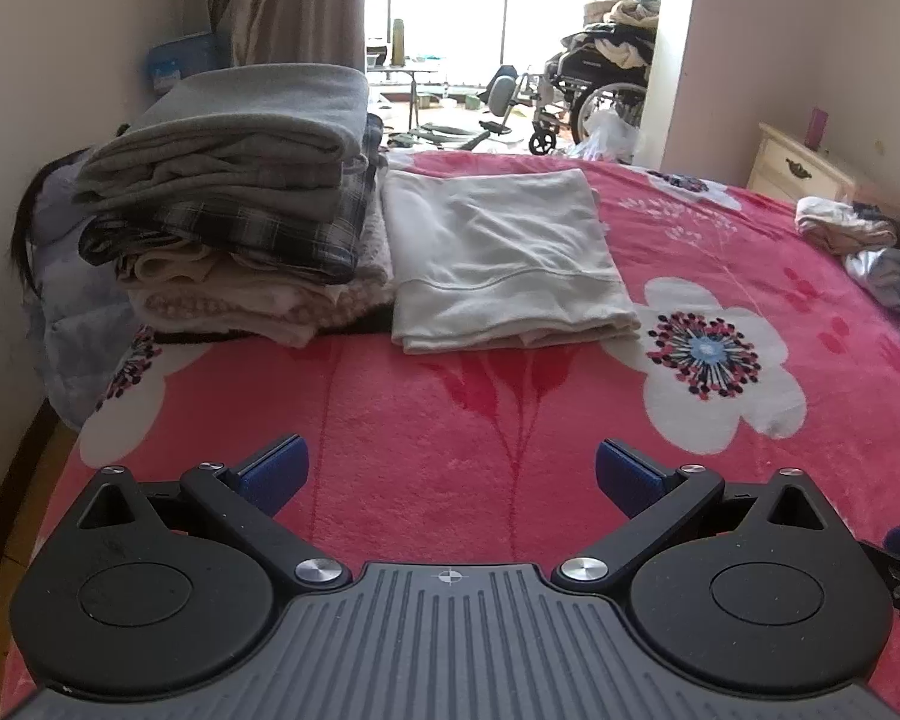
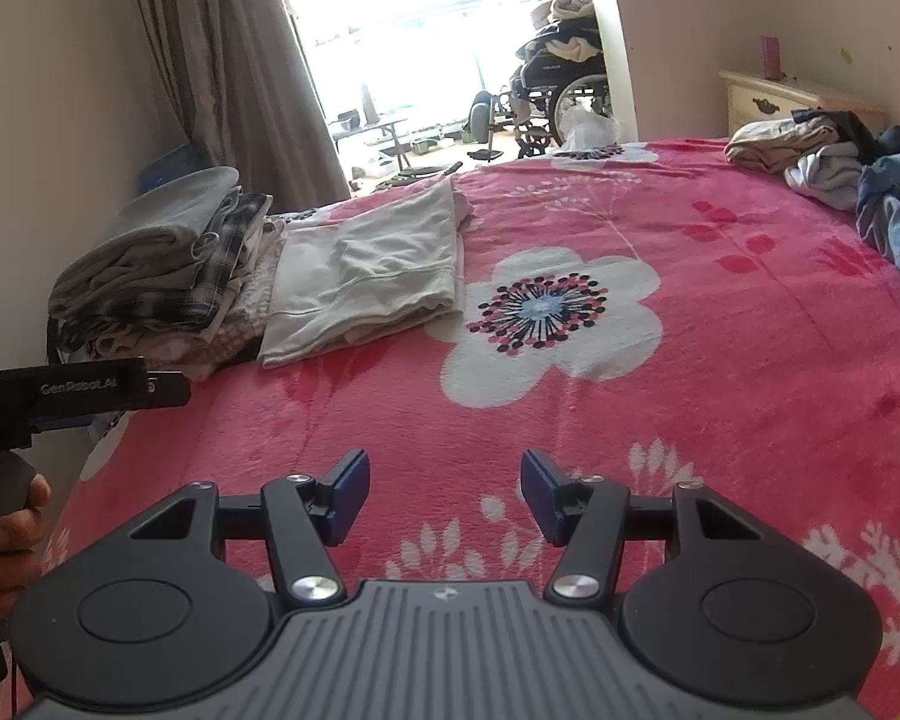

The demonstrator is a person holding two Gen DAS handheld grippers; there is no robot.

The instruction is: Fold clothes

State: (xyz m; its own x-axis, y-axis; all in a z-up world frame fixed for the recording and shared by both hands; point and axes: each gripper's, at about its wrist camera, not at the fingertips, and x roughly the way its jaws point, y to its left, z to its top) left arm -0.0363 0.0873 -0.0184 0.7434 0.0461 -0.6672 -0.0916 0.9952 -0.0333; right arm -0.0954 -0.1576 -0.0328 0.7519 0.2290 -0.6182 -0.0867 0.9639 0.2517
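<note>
— Grippers?
— Left gripper (image 1: 452,476) spread wide, empty, low in frame. Right gripper (image 2: 445,495) likewise parted, holding nothing.
— Clothes?
— Folded cream garment (image 1: 501,255) mid-frame on pink blanket (image 1: 426,432), just beside stacked pile (image 1: 234,204) at left.

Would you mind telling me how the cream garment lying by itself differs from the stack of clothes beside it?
The cream garment is a single folded piece lying flat; the stack holds several folded pieces and stands much taller. The garment is plain, while the stack mixes grey, plaid and beige. Both sit folded on the pink blanket, side by side.
</note>
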